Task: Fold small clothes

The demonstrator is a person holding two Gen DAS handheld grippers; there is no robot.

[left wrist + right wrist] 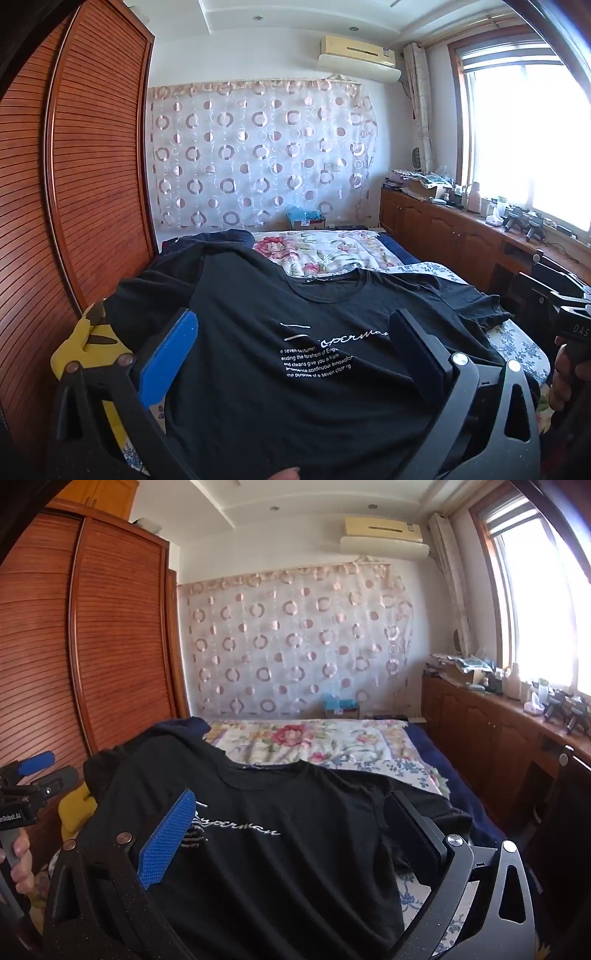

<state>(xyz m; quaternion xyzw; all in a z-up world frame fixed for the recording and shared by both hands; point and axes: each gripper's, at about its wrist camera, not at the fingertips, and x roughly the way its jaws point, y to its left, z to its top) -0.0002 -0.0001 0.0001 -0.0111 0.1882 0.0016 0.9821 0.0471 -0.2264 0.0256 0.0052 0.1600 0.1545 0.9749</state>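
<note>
Black cotton T-shirt (295, 369) lying front-up on a floral bedspread (332, 254), collar at 12 o'clock and hem toward the cameras; white lettering crosses the chest. In the left wrist view the left gripper (295, 332) hovers over the chest print with its jaws wide apart and empty, blue pad (168, 358) at 9 o'clock and black finger at 3 o'clock. In the right wrist view the right gripper (291, 819) hangs over the same garment (277, 849), jaws likewise spread and holding nothing. The sleeve at 3 o'clock (480, 306) lies spread toward the bed's edge; the shoulder at 10 o'clock is humped over dark cloth (221, 240) beneath it, and a yellow object (88, 347) sits just beside that side. Probable hazards: (a) the black fabric offers little contrast, so a jaw may close on two layers, or on the underlying dark cloth, instead of a single edge; (b) the raised left shoulder could carry a crease into any fold; (c) the soft bedding gives under pressure, so a pinch may also gather the bedspread; (d) uneven lifting by the two grippers would skew the fold line, and the sleeve near the edge may slide off the bed.
</note>
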